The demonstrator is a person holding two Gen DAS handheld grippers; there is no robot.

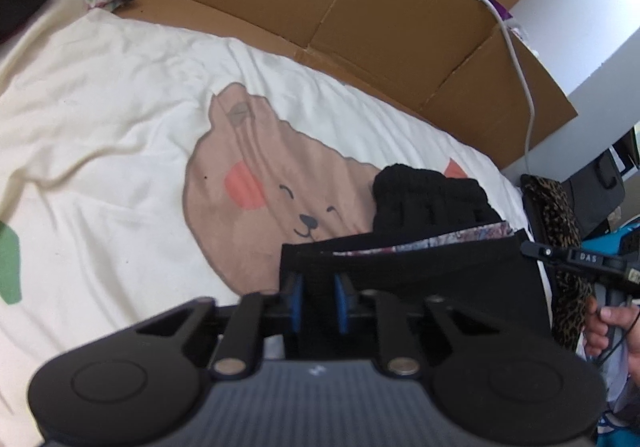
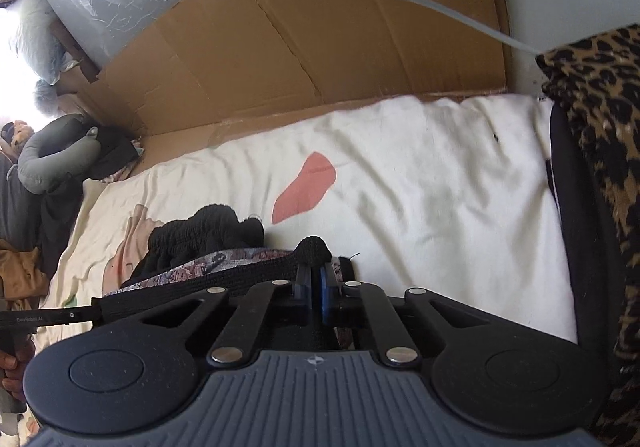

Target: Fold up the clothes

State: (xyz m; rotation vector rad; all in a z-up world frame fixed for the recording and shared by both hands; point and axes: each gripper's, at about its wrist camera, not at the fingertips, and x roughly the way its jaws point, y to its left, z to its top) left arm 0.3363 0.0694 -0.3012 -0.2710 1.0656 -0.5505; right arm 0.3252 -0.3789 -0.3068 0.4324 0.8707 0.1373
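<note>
**Grippers pinch black garment over bear-print sheet**

Fabric fills both of your claws here. Your left gripper (image 1: pixel 319 301) has its blue-padded fingers (image 1: pixel 296 301) partly apart, with a fold of the black garment (image 1: pixel 440 271) running between them; the pads appear to press on the cloth, though the gap beside it stays visible. Your right gripper (image 2: pixel 316 295) is drawn nearly together, its pads clamped on a bunched corner of the same garment (image 2: pixel 314 247), which pokes up in a small black knob just above the fingertips.

The garment's black waistband (image 2: pixel 224 279) stretches taut from your right claw leftward toward the other gripper's tip, seen at the left edge of the right wrist view. A pale floral lining (image 1: pixel 448 241) shows along the garment's upper edge. Behind it, a crumpled black knit piece (image 1: pixel 428 199) lies on the cream bedsheet (image 1: pixel 120 107), partly over the printed brown bear (image 1: pixel 260 183).

Flattened cardboard (image 1: pixel 360 7) stands against the wall behind the bed, and a white cable (image 1: pixel 520 67) trails across it. Leopard-print fabric (image 2: pixel 600 127) hangs at the bed's right end. Your right hand (image 1: pixel 608 331) shows at the edge of the left wrist view, wrapped around its gripper's handle.
</note>
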